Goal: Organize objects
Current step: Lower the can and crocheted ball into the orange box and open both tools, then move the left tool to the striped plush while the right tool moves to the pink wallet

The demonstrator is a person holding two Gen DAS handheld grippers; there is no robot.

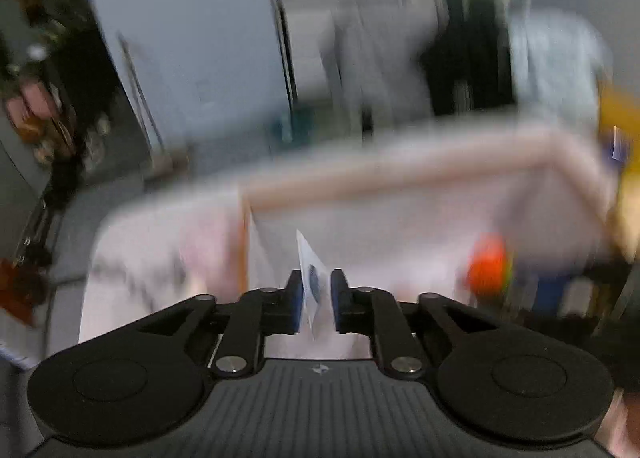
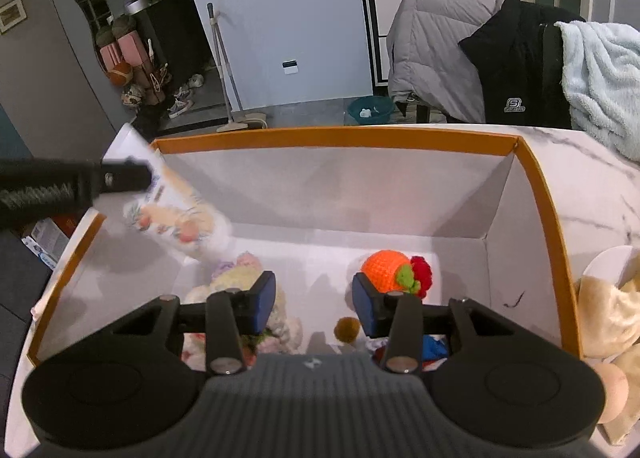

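Observation:
An open white cardboard box with an orange rim [image 2: 336,135] stands on the marble table. My left gripper [image 1: 316,298] is shut on a thin white printed packet [image 1: 314,278], seen edge-on; the left wrist view is motion-blurred. In the right wrist view the left gripper [image 2: 132,177] holds that packet [image 2: 176,214] over the box's left wall. My right gripper [image 2: 314,300] is open and empty above the box's inside. Below it lie a crocheted orange fruit [image 2: 386,268] with red and green parts, a pale crocheted flower bunch [image 2: 240,278] and a small brown ball [image 2: 347,329].
A cream plush item [image 2: 608,310] and a white plate edge [image 2: 604,262] lie right of the box. A wooden knob [image 2: 614,390] is at the lower right. Chairs draped with jackets [image 2: 440,58] and a blue towel [image 2: 600,74] stand behind the table.

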